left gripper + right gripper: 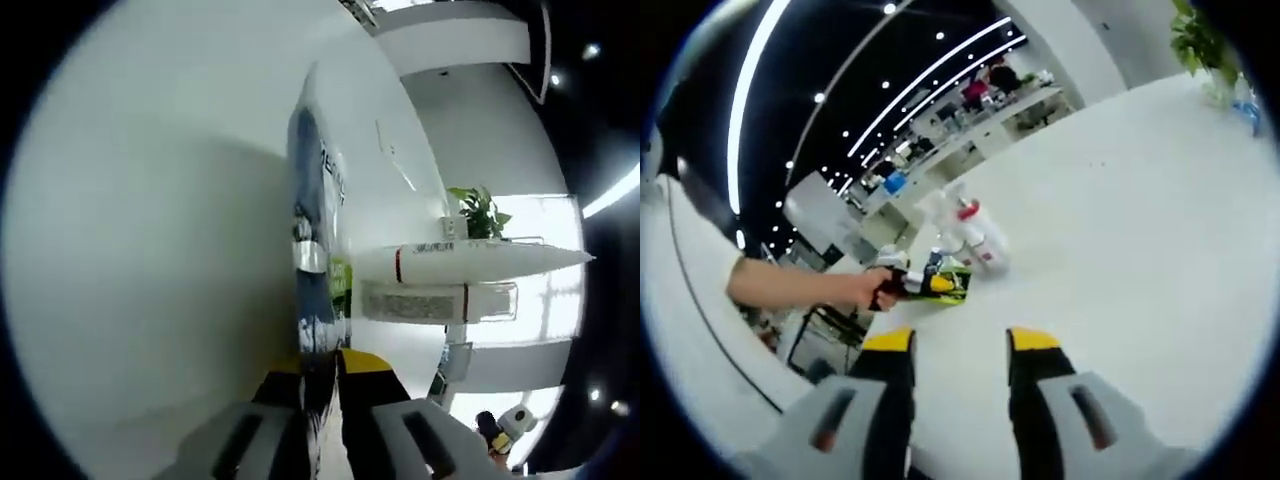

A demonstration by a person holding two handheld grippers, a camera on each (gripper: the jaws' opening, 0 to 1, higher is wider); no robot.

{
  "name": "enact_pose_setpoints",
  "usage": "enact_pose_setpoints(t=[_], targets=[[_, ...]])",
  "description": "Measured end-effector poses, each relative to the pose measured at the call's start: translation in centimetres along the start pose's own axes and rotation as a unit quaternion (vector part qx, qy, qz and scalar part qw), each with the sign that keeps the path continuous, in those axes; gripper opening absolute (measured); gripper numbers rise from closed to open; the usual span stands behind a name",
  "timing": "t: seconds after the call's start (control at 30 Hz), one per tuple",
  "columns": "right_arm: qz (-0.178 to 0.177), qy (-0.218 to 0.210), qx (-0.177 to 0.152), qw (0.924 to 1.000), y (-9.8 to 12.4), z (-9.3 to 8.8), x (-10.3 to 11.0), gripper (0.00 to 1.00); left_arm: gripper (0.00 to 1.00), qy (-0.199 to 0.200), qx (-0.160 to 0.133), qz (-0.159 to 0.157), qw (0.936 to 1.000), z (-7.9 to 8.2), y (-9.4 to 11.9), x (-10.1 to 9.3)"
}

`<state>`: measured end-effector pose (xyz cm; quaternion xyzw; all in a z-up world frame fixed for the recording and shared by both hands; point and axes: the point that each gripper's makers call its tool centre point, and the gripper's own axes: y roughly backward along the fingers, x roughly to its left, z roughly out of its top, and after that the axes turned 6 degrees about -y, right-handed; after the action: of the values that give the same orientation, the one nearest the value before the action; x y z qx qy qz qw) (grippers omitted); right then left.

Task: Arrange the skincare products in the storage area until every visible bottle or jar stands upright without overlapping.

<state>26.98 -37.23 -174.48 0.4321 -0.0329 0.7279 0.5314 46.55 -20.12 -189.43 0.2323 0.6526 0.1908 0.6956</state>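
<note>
My left gripper [325,365] is shut on the lower end of a flat blue, white and green packet [315,250], seen edge-on and reaching away from the jaws. Beyond it lie a white tube with a red band [470,262] and a second pale tube [440,302] beside it. In the right gripper view my right gripper [960,345] stands open over the bare white table [1120,220], nothing between its yellow-tipped jaws. Farther off, a hand [855,288] holds the left gripper [915,284] with the green packet [952,285], next to white bottles with a red cap [975,240].
A potted plant [480,212] stands near the table's far edge, also in the right gripper view as a potted plant [1200,40] at the top right. Desks and chairs of an office [980,100] lie beyond the table. A wide white table surface [150,250] spreads left of the packet.
</note>
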Motion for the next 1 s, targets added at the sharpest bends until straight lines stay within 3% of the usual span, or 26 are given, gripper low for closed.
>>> enact_pose_setpoints(t=[0.3, 0.67, 1.0], targets=[[0.006, -0.008, -0.002, 0.9999, -0.2, -0.1, 0.2, 0.34, 0.13, 0.017, 0.013, -0.001, 0.9998, -0.2, 0.5, -0.4], [0.012, -0.008, 0.0, 0.9999, -0.1, -0.4, 0.3, 0.34, 0.14, 0.004, -0.002, 0.052, 0.9986, 0.3, 3.0, 1.4], [0.015, -0.012, 0.001, 0.9998, -0.4, -0.8, 0.4, 0.34, 0.2, -0.008, -0.02, 0.07, 0.9973, 1.3, 4.2, 2.1]])
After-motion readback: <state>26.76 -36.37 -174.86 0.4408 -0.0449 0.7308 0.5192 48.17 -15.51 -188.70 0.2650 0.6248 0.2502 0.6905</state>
